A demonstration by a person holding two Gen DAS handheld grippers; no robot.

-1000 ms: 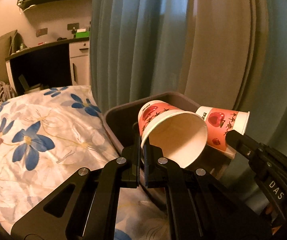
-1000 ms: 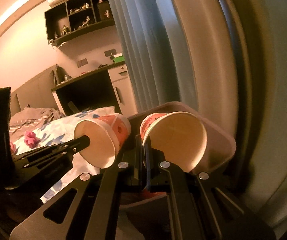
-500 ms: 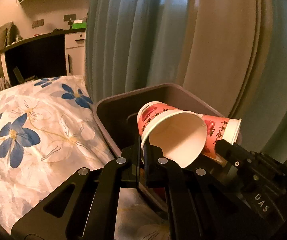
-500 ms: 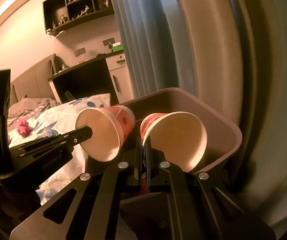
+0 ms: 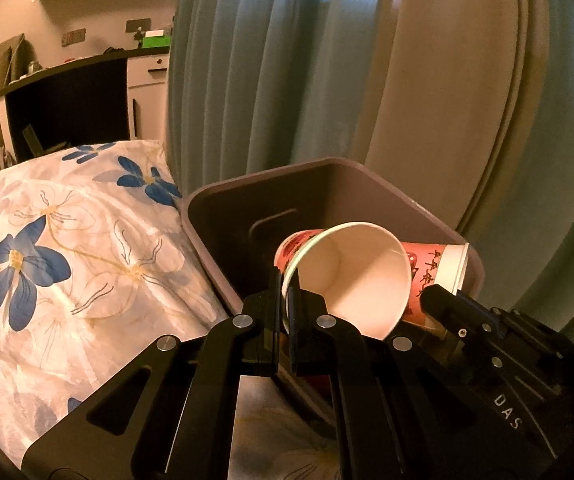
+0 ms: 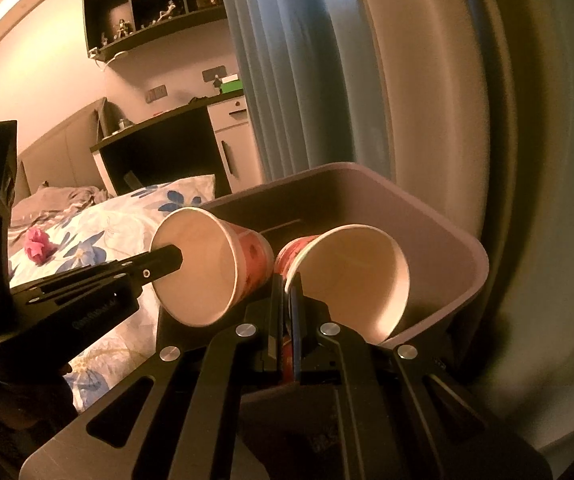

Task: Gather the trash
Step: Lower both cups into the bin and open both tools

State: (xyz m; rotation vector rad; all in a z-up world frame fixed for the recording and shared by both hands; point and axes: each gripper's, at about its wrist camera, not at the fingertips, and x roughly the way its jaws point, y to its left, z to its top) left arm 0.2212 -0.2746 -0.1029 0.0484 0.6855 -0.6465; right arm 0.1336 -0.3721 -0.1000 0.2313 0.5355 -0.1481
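The left tool (image 5: 285, 300) is clamped on the rim of a red-printed paper cup (image 5: 351, 276), its two fingers pinching the near edge so the cup lies tipped on its side with its white mouth facing the camera. The right tool (image 6: 287, 312) grips a second paper cup (image 6: 351, 276) the same way, by the near rim, mouth toward the lens and base pointing away. Both cups hang over the open dark bin (image 6: 463, 256), which stands against the bed (image 5: 67, 264) with its blue-flowered cover and in front of the blue-grey curtain (image 5: 255, 60). In the left wrist view the right tool's cup (image 5: 439, 268) shows just behind and to the right of the left one, the two nearly touching; in the right wrist view the left tool (image 6: 167, 264) reaches in from the left, and its cup (image 6: 211, 264) sits just beside the right one, above the bin's near-left corner. A small pink thing (image 6: 39, 244) lies on the bed, well apart.
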